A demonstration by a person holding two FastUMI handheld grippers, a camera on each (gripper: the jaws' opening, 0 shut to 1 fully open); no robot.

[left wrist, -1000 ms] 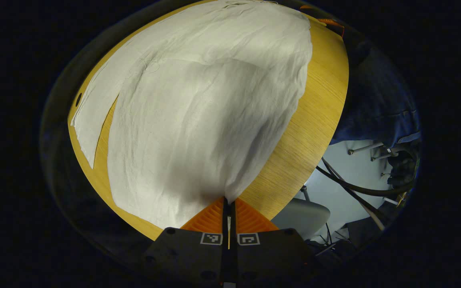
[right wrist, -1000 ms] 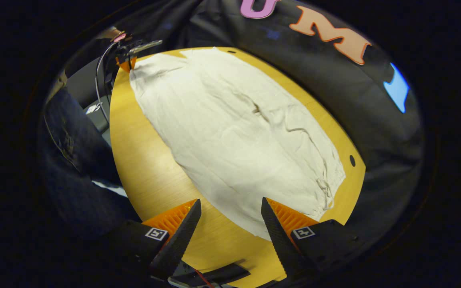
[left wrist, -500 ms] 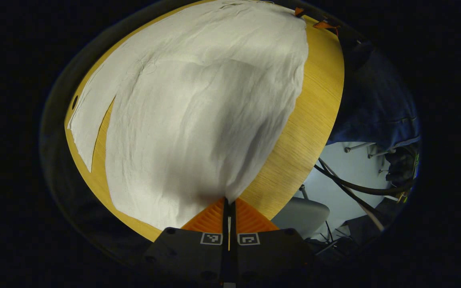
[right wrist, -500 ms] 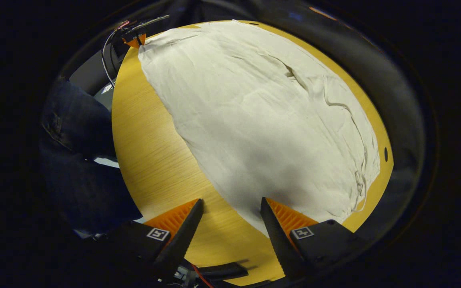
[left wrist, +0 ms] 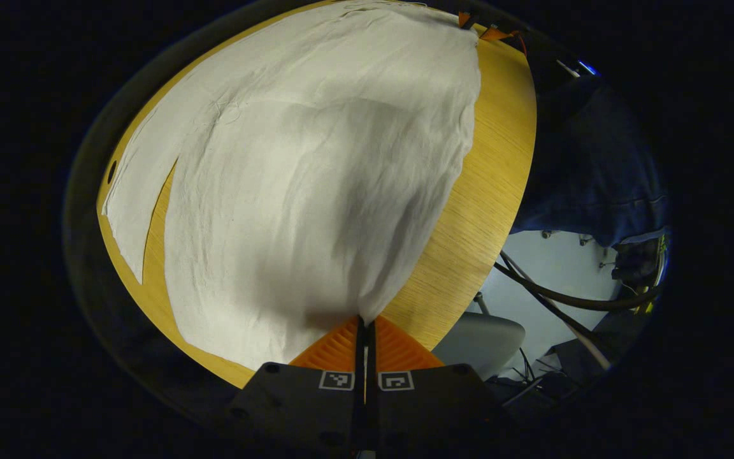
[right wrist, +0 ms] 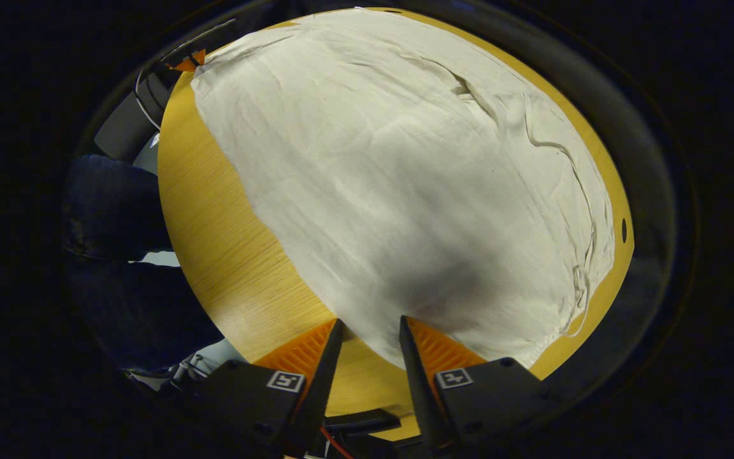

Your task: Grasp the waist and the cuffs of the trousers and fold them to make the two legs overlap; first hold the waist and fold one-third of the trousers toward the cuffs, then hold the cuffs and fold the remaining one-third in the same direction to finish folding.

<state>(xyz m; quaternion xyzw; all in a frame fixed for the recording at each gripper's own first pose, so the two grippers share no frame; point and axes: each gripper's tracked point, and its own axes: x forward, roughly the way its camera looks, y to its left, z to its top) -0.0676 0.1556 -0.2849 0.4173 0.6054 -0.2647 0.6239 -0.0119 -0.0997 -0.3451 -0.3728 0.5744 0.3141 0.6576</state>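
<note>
- Trousers (left wrist: 316, 191): pale cloth spread flat over most of the round wooden table (left wrist: 494, 191), reaching forward from each gripper's fingers; in the left gripper view a second layer peeks out at the far left edge, a thin wedge of bare wood between the two.
- Left gripper (left wrist: 365, 328): jaws clenched on a corner of the cloth, which rises to a peak right at the fingertips, so the grasp looks secure. Which end of the garment this is cannot be told from that view.
- Right gripper (right wrist: 370, 331): jaws parted with a narrow gap, nothing between them; the near corner of the trousers (right wrist: 405, 191) lies just ahead of the tips, with the hem and a loose cord at its right.
- Judged step: seating the right gripper on its corner so both ends lift together.
- To do it well: slide the lower finger under the hem, take all layers, then close fully before raising.
- Keep the left grip taut but not pulling, so the corner does not slip away from the right fingers.
- Risk: pinching a single layer, which would leave the legs misaligned.
</note>
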